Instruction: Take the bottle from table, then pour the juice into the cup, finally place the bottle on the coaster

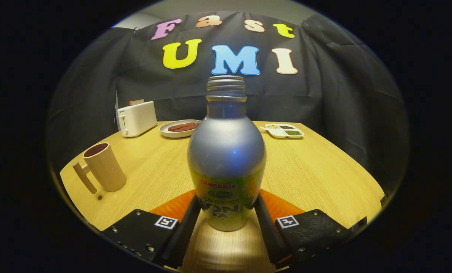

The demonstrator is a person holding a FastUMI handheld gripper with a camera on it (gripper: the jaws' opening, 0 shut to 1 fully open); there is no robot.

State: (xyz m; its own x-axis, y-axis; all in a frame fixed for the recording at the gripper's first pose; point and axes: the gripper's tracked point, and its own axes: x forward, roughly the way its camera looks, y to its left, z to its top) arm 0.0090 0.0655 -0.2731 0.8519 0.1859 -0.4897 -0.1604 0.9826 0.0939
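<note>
Bottle: the silver bottle stands upright, uncapped, between the fingers, over an orange coaster.
Gripper: the gripper pinches the bottle's lower body, one finger on each side.
Cup: a tan cup stands well off to the left on the wooden table.
Far edge: a toaster, a plate and a divided dish.

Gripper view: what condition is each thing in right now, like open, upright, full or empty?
bottle: upright, cap off, between the fingers, over the orange coaster.
gripper: fingers against both sides of the bottle's base.
cup: upright, contents cannot be told.
toaster: something sticks out of its slot.
plate: holds brown strips.
divided tray: compartments filled.
</note>
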